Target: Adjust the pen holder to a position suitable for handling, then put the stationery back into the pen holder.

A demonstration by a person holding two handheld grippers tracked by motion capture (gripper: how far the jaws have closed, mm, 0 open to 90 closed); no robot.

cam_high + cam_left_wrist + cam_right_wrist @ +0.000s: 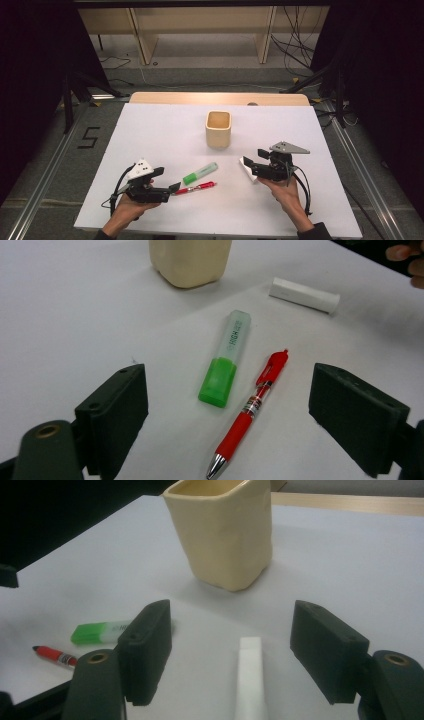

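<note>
Obstacles: cream cup upright mid-tabletop; green highlighter, red pen, white stick lying near it.
Free room: bare tabletop left, right, near edge.

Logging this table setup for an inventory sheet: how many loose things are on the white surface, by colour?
Green: 1, highlighter
Red: 1, pen
White: 1, eraser-like stick
Cream: 1, cup
Total: 4
</note>
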